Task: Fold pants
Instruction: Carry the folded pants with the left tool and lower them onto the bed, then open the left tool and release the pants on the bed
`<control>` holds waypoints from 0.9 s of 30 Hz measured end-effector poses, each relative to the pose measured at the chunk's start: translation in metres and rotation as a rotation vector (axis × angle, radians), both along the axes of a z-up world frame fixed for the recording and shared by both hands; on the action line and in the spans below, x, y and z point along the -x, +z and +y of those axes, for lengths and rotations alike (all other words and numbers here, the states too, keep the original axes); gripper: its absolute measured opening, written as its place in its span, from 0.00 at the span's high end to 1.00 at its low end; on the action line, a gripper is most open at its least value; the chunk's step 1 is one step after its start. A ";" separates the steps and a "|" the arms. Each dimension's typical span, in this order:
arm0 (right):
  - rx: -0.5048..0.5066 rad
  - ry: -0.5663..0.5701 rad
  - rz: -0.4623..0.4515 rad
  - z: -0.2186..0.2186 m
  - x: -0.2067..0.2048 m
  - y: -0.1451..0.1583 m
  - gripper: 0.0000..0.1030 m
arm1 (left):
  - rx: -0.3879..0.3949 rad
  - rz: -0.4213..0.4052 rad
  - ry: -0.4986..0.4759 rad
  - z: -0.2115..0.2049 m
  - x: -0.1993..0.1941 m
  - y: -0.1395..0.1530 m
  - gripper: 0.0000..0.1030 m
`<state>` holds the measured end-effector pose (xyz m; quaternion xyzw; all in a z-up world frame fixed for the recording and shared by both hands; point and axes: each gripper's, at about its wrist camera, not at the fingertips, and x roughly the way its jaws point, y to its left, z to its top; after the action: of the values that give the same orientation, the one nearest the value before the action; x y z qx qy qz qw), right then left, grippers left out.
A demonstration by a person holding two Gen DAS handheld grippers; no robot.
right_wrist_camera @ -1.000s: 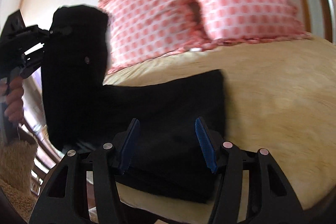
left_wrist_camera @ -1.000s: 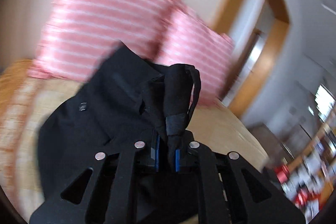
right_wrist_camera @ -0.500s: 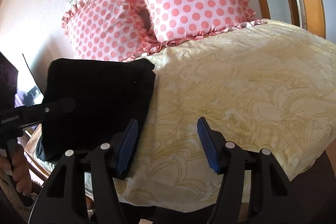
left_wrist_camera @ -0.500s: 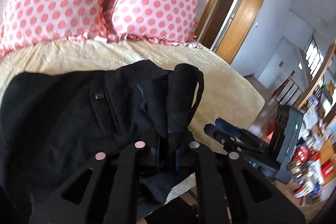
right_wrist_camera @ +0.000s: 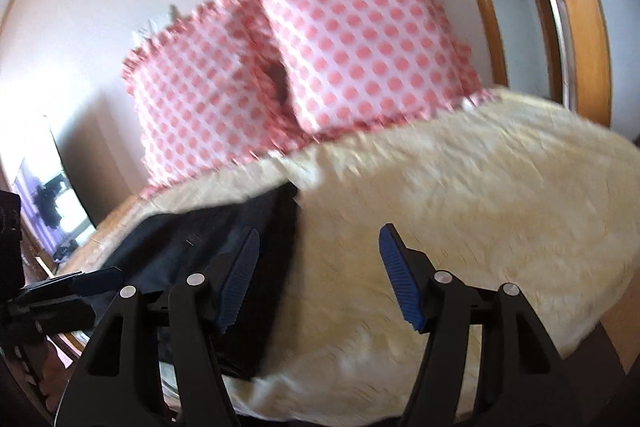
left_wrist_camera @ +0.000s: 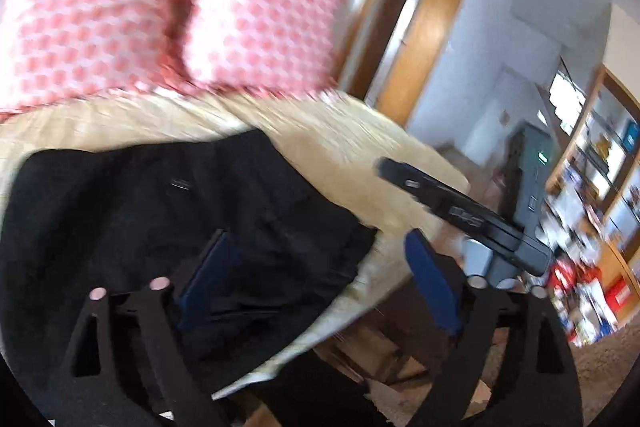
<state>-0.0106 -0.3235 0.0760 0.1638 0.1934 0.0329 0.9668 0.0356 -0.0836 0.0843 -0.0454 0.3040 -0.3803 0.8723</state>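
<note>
The black pants (left_wrist_camera: 152, 211) lie folded near the front corner of the cream bedspread (left_wrist_camera: 340, 143). My left gripper (left_wrist_camera: 316, 259) is open and empty just above their front right edge. In the right wrist view the pants (right_wrist_camera: 224, 227) lie at the lower left on the bedspread (right_wrist_camera: 460, 207). My right gripper (right_wrist_camera: 318, 267) is open and empty above the pants' right edge. The right gripper also shows in the left wrist view (left_wrist_camera: 452, 203), to the right of the pants. The left gripper's finger shows at the left edge of the right wrist view (right_wrist_camera: 76, 283).
Two pink polka-dot pillows (right_wrist_camera: 300, 67) lean against the wall at the head of the bed. A wooden door frame (left_wrist_camera: 424, 27) stands beyond the bed. Shelves with clutter (left_wrist_camera: 600, 187) and floor items stand at the right.
My left gripper has opened and let go of the pants' waistband, which now lies flat on the folded pile. Both grippers have shifted; the right stays open.
</note>
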 end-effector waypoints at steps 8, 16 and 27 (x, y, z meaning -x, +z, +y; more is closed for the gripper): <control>0.096 0.335 0.023 0.094 -0.033 -0.003 0.38 | -0.158 -0.028 0.401 0.060 -0.030 -0.017 0.07; 0.229 0.291 0.248 0.118 -0.056 -0.046 0.29 | -0.320 0.052 0.426 0.058 -0.036 -0.059 0.04; 0.055 0.263 0.216 0.073 -0.065 -0.015 0.24 | -0.335 -0.002 0.436 0.060 -0.025 -0.065 0.03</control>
<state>0.0547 -0.2503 0.0609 0.1131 0.3166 0.1363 0.9319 0.0606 -0.0237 0.0193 0.0356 0.3447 -0.1280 0.9293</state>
